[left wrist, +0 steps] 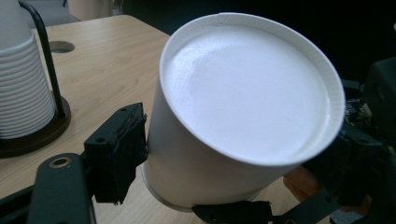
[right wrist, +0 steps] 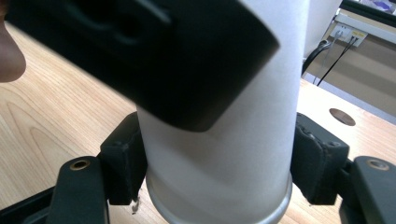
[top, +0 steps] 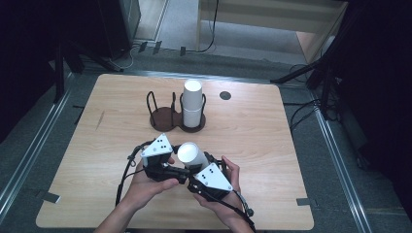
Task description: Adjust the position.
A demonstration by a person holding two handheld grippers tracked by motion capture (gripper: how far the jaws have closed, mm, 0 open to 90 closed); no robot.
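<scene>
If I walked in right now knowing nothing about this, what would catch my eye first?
Probably the white paper cup near the table's front edge, upside down, with the left gripper and right gripper meeting at it, the right one's jaws pressed against its sides. Behind it, mid-table, a dark wire cup holder has a tall stack of white cups in its right-hand ring.

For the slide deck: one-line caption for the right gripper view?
Right gripper clamps an upturned white paper cup over the wooden table.

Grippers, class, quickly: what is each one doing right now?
Left gripper: left pad touches the paper cup; a full grip cannot be told.
Right gripper: shut on the paper cup.
</scene>
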